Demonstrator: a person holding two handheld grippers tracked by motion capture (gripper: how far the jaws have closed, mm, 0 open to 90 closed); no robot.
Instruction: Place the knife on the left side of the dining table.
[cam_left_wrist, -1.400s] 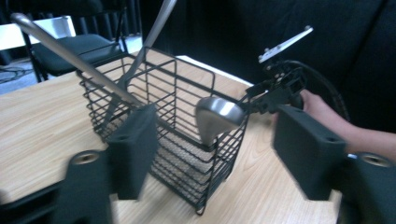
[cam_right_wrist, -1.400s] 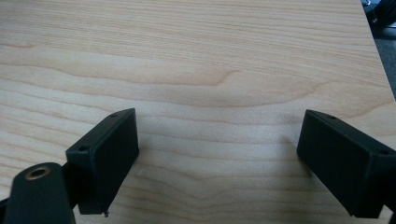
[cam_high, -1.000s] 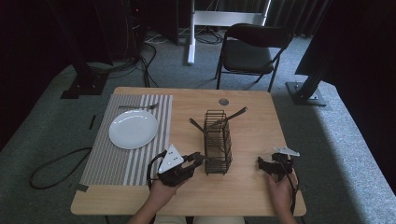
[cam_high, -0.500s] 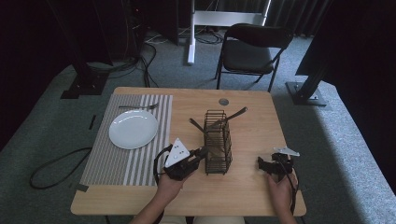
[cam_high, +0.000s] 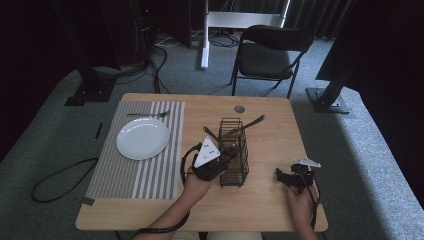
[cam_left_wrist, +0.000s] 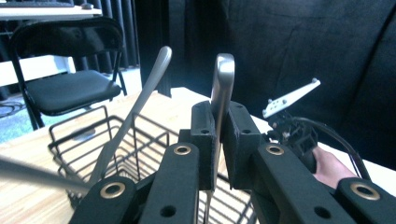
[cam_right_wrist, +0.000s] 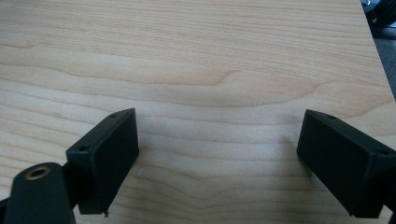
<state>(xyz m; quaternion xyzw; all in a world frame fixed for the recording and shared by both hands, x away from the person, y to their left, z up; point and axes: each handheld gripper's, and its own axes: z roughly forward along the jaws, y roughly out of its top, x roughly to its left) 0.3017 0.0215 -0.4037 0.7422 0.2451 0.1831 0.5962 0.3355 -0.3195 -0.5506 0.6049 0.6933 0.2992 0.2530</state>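
Observation:
A black wire cutlery basket (cam_high: 235, 156) stands in the middle of the wooden table (cam_high: 265, 210). My left gripper (cam_high: 227, 153) is at the basket's left upper rim. In the left gripper view, the left gripper (cam_left_wrist: 219, 140) is shut on the flat silver handle of a utensil (cam_left_wrist: 222, 84) that stands upright in the basket (cam_left_wrist: 116, 135). A second silver handle (cam_left_wrist: 149, 88) leans out beside it. My right gripper (cam_high: 281, 176) rests low at the table's right front. Its jaws (cam_right_wrist: 217, 158) stand open over bare wood with nothing between them.
A white plate (cam_high: 142, 138) and a fork (cam_high: 147, 114) lie on a striped placemat (cam_high: 160, 170) at the left. A long handle (cam_high: 250, 124) sticks out of the basket toward the back right. A small round cap (cam_high: 239, 109) sits near the far edge. A black chair (cam_high: 267, 55) stands beyond the table.
My left gripper has moved right and up, from beside the basket's lower left to its upper rim. The right gripper has stayed where it was.

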